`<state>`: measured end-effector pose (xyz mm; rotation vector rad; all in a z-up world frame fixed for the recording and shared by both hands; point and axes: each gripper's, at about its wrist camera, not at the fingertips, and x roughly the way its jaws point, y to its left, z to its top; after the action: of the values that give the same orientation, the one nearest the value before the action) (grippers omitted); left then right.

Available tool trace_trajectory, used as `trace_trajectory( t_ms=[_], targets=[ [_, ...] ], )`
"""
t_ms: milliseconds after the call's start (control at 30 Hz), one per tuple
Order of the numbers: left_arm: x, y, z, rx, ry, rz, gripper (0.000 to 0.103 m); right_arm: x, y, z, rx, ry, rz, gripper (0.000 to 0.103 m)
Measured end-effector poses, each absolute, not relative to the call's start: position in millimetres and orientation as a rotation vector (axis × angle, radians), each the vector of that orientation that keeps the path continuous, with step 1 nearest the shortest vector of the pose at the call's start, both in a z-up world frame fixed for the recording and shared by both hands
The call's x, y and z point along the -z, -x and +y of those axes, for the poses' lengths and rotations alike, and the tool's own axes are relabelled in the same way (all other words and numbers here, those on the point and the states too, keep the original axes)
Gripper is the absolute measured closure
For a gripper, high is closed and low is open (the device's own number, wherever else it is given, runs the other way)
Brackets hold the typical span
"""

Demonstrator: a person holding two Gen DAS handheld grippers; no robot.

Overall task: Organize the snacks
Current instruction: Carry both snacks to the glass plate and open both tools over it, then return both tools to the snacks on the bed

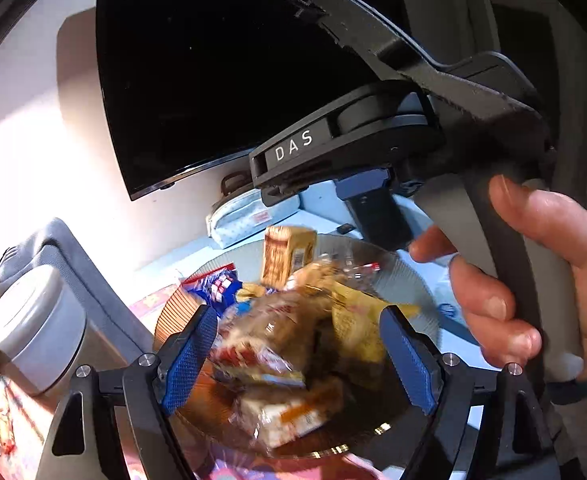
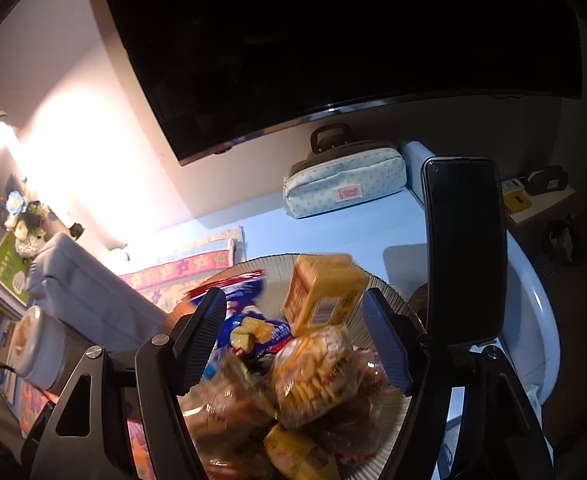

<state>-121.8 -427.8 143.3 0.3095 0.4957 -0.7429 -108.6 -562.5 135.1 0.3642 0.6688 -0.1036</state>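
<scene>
Left gripper [image 1: 297, 344] hangs over the ribbed glass bowl [image 1: 409, 276], jaws wide, nothing pinched; wrapped snacks [image 1: 277, 344] heaped inside. Crinkly film, probably light and slippery; best pinched at a sealed end.

Right gripper [image 2: 293, 340], jaws likewise apart and empty, hovers above the same bowl [image 2: 269, 272]. Yellow carton [image 2: 325, 292] looks stiffer; take it across its flat sides.

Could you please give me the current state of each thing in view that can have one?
Left gripper: jaws open, nothing gripped.
Right gripper: jaws open, nothing gripped.
Ribbed glass bowl: heaped with wrapped snacks.
Yellow snack box: tilted atop the heap.
Black wall screen: dark.
Dotted blue pouch: zipped shut.
</scene>
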Motion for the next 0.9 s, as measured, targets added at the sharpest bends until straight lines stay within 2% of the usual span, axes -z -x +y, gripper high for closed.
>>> trace_trajectory(
  t_ms=[267,467,700,767,900],
  targets=[
    [-174.2,158.9,-386.3,0.777,-0.270,0.427,0.022,-144.1,147.9,-545.1,0.063,-0.390,0.656,0.033],
    [-196.7,162.4,-325.2,0.790,-0.157,0.451,0.022,-157.5,183.4,-518.3,0.039,-0.355,0.613,0.033],
    [-193.5,145.8,-250.1,0.687,-0.088,0.482,0.022,-160.5,209.8,-481.8,-0.024,-0.314,0.613,0.033],
    [-187.7,140.5,-223.4,0.643,-0.066,0.506,0.022,-151.4,219.0,-465.2,-0.049,-0.280,0.623,0.026],
    [-170.7,128.2,-167.8,0.542,-0.027,0.564,0.022,-121.8,229.3,-416.7,-0.119,-0.191,0.695,0.024]
  ],
)
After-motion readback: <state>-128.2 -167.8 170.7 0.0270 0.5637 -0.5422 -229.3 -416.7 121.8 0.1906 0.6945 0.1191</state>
